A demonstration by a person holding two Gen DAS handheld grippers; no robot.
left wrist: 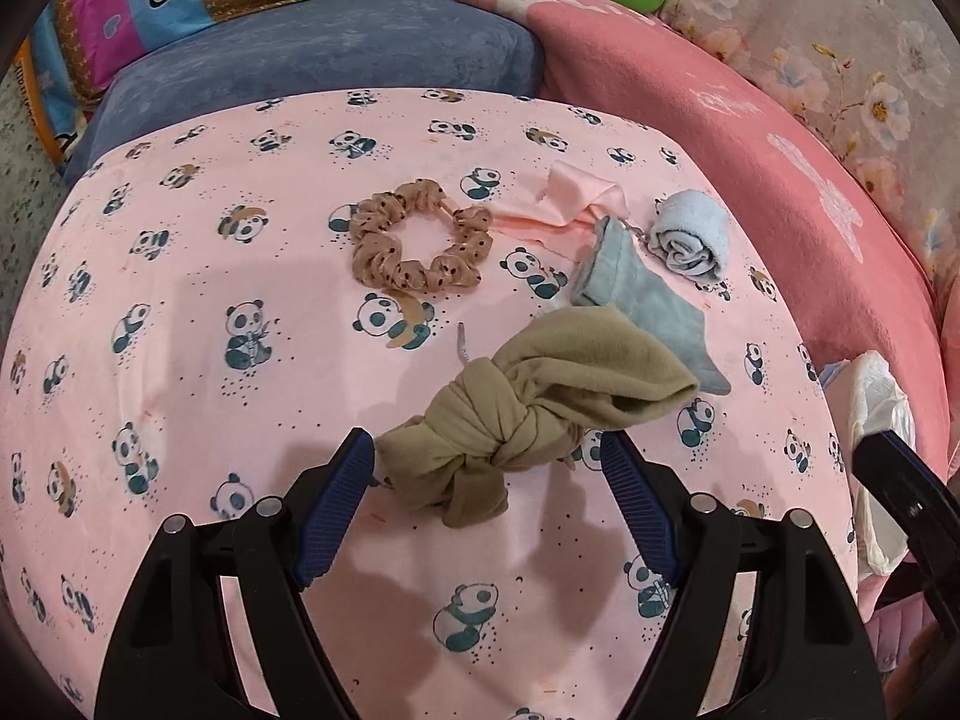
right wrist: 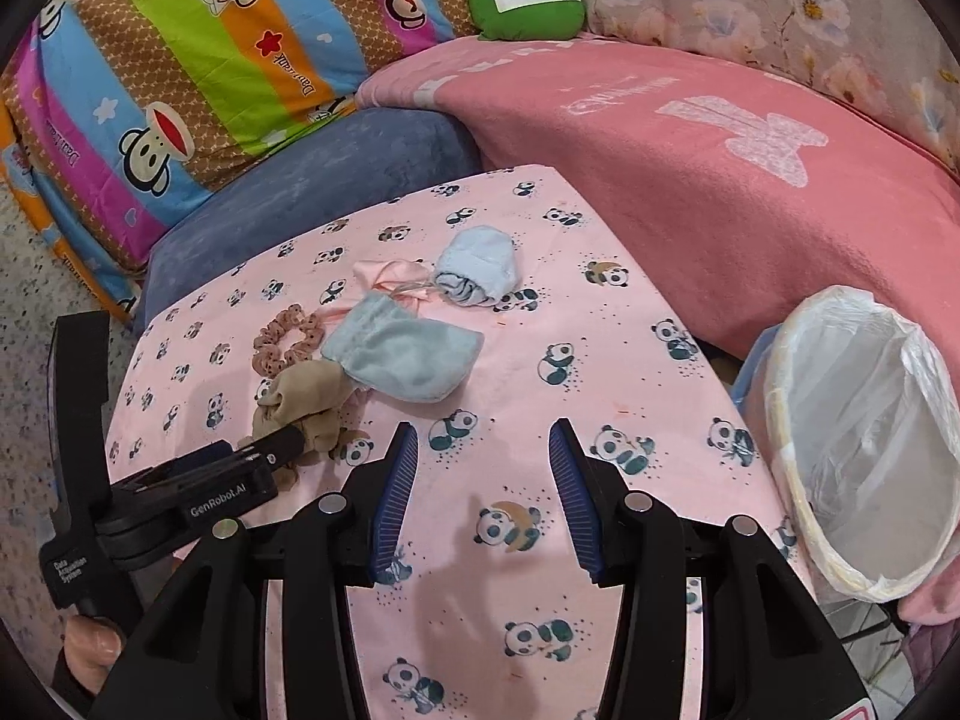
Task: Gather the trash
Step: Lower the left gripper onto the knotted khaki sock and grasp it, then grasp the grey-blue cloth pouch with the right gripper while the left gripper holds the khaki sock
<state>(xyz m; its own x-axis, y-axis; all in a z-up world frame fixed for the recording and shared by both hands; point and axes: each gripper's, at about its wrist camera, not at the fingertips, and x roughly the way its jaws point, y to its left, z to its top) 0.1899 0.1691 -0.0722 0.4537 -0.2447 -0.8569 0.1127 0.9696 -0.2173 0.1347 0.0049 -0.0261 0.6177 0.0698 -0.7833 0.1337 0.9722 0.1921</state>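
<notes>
A knotted tan cloth (left wrist: 510,414) lies on the pink panda-print table cover (left wrist: 180,276). My left gripper (left wrist: 487,456) is open, its blue pads on either side of the knot's near end. Behind lie a grey-blue pouch (left wrist: 642,294), a rolled light-blue cloth (left wrist: 690,237), a pink pouch (left wrist: 576,192) and a brown dotted scrunchie (left wrist: 420,246). In the right wrist view my right gripper (right wrist: 483,456) is open and empty over bare cover, with the tan cloth (right wrist: 300,402) and left gripper (right wrist: 264,450) to its left. A bin lined with a clear bag (right wrist: 864,438) stands at the table's right edge.
A pink blanket (right wrist: 690,180) and a blue cushion (right wrist: 312,192) border the table's far side. A striped monkey-print quilt (right wrist: 180,72) and a green pillow (right wrist: 525,3) lie behind them. Speckled floor (right wrist: 24,300) is at the left.
</notes>
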